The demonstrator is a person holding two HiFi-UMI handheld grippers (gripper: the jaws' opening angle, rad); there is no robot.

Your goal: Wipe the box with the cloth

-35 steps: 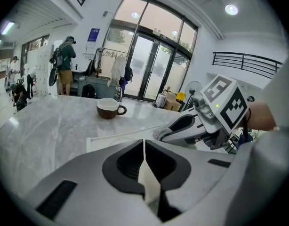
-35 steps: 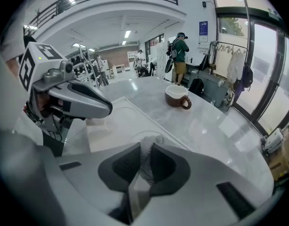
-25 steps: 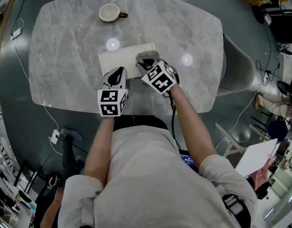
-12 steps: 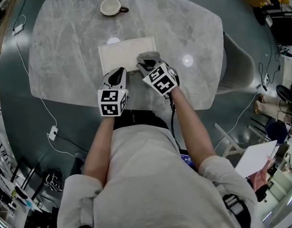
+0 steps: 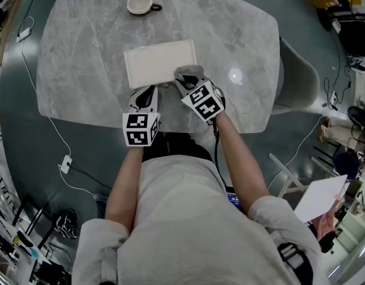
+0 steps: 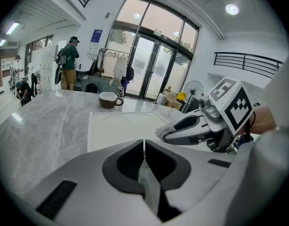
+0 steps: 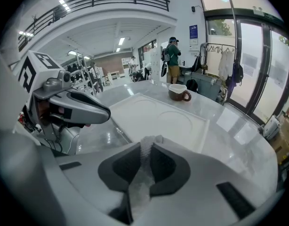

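Pressing the grey cloth (image 5: 189, 72), pinched in the jaws of the right gripper (image 7: 146, 160), flat along the white box (image 5: 156, 61) should wipe best, while the left gripper (image 6: 143, 150), jaws pressed together, waits beside the box.

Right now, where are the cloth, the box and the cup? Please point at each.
cloth (image 5: 188, 72), head view: its grey middle.
box (image 5: 159, 61), head view: its bare white top.
cup (image 5: 138, 3), head view: its pale inside.

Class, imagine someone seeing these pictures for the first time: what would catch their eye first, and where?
The flat white box at the middle of the grey table stands out. The right gripper holds a grey cloth at its near right corner; a cup sits at the far edge.
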